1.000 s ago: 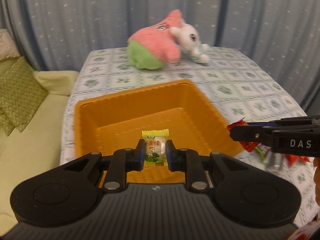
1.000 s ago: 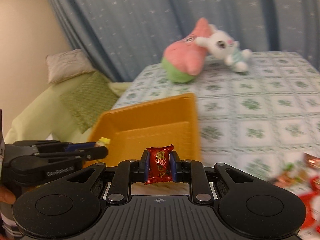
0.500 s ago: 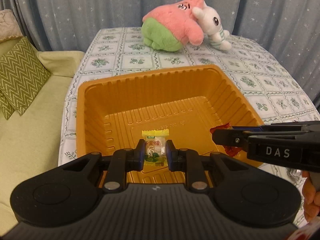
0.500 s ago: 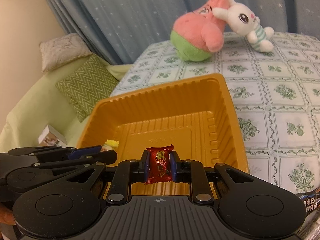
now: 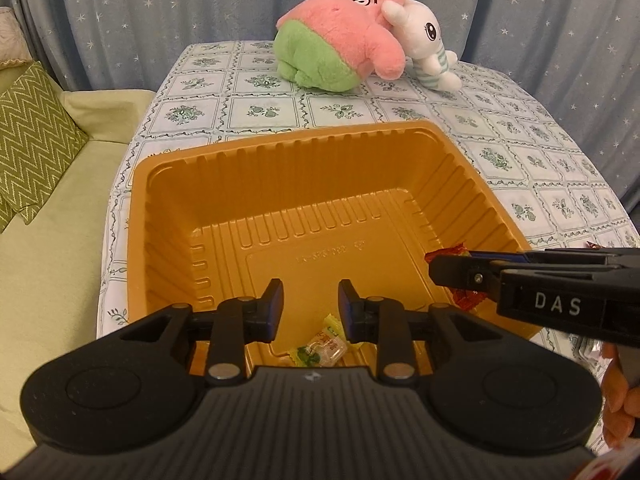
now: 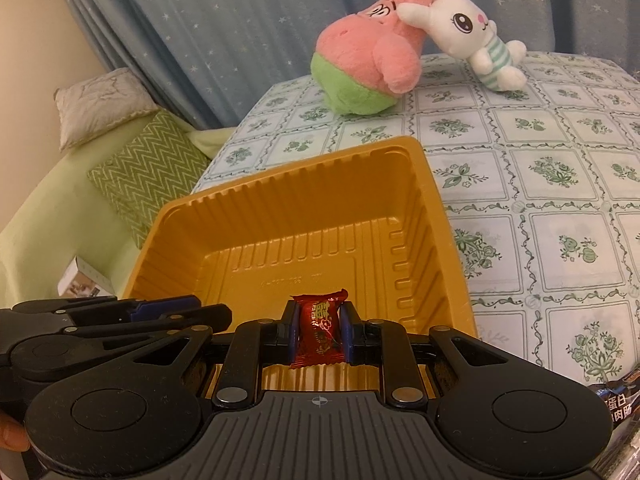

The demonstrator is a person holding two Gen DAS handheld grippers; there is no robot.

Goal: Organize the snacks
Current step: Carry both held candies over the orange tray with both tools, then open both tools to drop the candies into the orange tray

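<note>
Fingers of the left gripper [image 5: 310, 300] stand apart over the near end of the orange tray [image 5: 336, 152], having just been opening, and nothing is between them. Below and just behind them a yellow candy [image 5: 320, 346] in a clear and yellow wrapper lies on the tray floor, free of both pads. The right gripper [image 6: 319, 330] is clamped on a red candy [image 6: 320, 326], its two blue pads pressing the wrapper's sides; the candy stands upright between them, above the tray's near edge. In the left wrist view the same gripper reaches in from the right over the tray's right corner, with red wrapper showing at its tip. A person's fingers show at the picture edges behind each tool.

The tray has ribbed walls, and the rest of its floor is bare. It sits on a table with a floral tablecloth [image 6: 560, 168]. A dark snack packet [image 6: 618, 400] lies at the lower right of the right wrist view. At the far end of the table a pink and green plush star [image 5: 340, 44] lies against a white plush rabbit [image 5: 426, 44]. To the left are a green sofa [image 5: 48, 240] with a zigzag cushion [image 5: 32, 132]. A blue starred curtain [image 5: 160, 12] hangs behind.
</note>
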